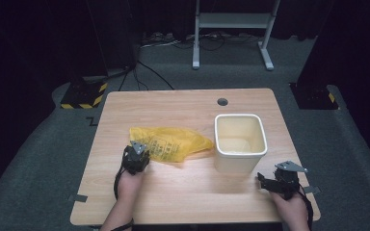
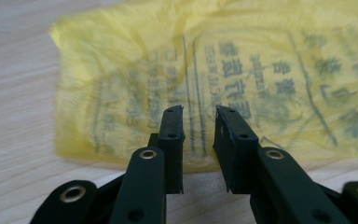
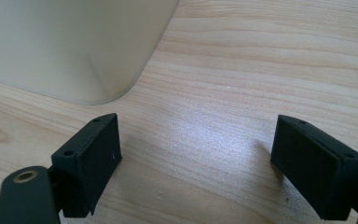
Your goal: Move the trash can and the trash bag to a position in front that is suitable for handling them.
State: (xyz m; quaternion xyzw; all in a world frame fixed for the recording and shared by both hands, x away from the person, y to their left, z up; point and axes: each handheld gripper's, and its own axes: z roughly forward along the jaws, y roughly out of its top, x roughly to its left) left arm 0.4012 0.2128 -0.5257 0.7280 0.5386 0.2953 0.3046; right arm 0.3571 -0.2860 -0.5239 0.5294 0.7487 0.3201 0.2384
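Right tool point(image 1: 270, 182) rests at 4 o'clock on the wooden surface point(image 1: 183, 192), jaws spread wide with nothing between them, just beside the near corner of the cream bin point(image 1: 240, 142). Left tool point(image 1: 136, 156) at 8 o'clock, jaws narrowly apart and empty, tips over the near edge of the yellow plastic bag point(image 2: 205, 70). Bag lies flat mid-surface, at 9 o'clock from the bin.
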